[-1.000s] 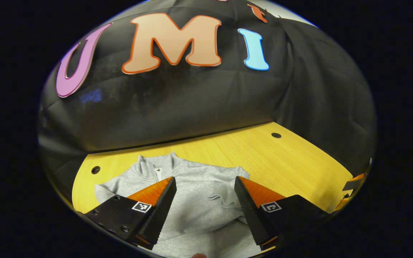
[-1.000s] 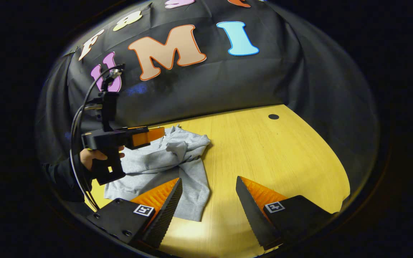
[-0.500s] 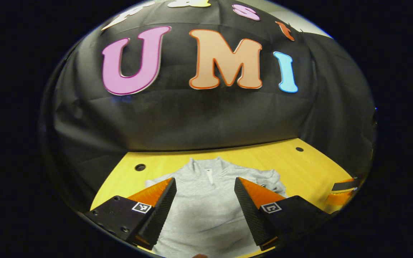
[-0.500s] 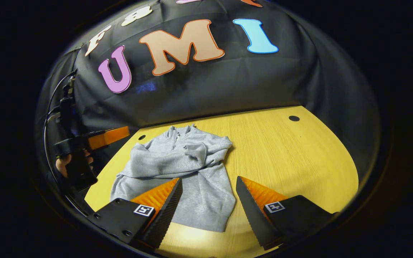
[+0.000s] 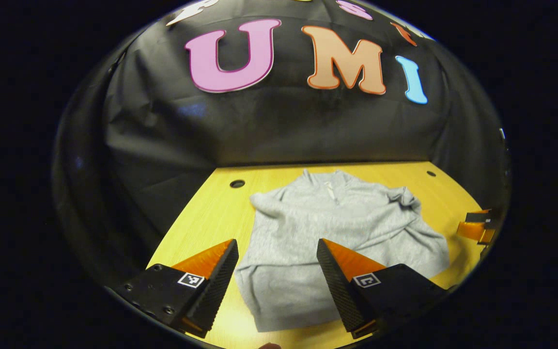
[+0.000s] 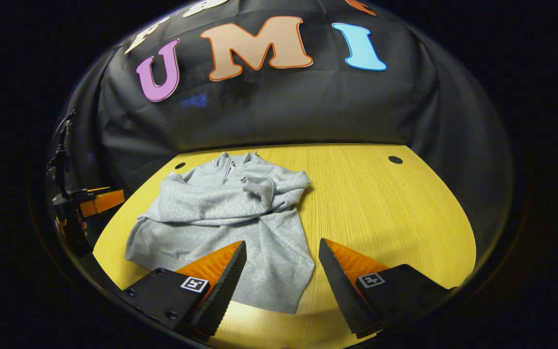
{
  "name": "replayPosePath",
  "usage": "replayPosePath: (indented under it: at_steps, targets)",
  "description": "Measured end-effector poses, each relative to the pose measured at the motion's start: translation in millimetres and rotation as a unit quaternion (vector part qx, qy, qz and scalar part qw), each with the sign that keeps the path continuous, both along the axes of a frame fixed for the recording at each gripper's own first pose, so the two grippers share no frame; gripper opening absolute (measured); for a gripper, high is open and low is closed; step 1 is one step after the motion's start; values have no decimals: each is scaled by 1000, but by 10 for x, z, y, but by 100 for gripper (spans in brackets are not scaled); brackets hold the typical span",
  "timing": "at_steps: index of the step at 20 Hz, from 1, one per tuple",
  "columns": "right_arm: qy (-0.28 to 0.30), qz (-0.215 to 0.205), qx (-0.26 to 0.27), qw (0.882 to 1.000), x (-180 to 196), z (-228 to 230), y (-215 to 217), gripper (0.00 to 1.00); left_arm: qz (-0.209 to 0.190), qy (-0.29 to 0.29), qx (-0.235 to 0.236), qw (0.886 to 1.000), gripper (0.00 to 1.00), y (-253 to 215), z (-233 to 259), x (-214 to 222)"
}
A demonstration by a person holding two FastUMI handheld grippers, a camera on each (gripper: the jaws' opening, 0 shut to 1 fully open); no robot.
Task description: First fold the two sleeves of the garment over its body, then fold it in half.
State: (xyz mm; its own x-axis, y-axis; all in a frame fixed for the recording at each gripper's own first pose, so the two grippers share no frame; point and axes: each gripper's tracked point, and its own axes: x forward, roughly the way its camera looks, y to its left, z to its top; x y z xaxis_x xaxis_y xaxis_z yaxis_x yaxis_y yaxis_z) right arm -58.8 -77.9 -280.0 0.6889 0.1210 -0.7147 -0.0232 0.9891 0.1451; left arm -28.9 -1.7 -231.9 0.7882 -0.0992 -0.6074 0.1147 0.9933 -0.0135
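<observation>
A grey zip-neck sweatshirt [image 5: 337,228] lies on the yellow table [image 5: 211,218], collar toward the booth wall, with both sleeves folded across its body. My left gripper [image 5: 276,259] is open above the garment's near left hem, holding nothing. In the right gripper view the sweatshirt [image 6: 225,213] lies left of centre, a sleeve bunched near its right shoulder. My right gripper [image 6: 281,261] is open over the hem's near right corner, nothing between its fingers. The left gripper [image 6: 92,201] appears at the far left edge with a hand holding it. An orange part of the right gripper [image 5: 475,225] shows at the right edge.
The table [image 6: 380,213] has bare wood to the right of the garment. Round holes sit near the back corners: one hole [image 6: 395,159] at the right and one hole [image 5: 237,183] at the left. Black cloth walls close in behind and on both sides.
Both grippers have pulled back from the sweatshirt toward the near edge. The left gripper has swung out to the left side, so the whole garment now shows.
</observation>
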Motion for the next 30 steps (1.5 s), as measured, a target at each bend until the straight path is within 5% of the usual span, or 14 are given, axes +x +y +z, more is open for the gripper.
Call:
replayPosePath:
  at_steps: [11,26,28,30]
  targets:
    - [60,24,-24,998,-325,-442,163,96,37,114,4,993,96,369,-840,-798]
    - [132,15,-44,990,-577,-875,132,92,40,144,-33,988,95,220,-1150,-843]
    - [128,18,-43,991,-579,-890,159,96,47,140,-35,988,93,201,-1154,-832]
    - [127,26,-40,991,-555,-882,178,89,47,139,-35,989,81,145,-1150,-830]
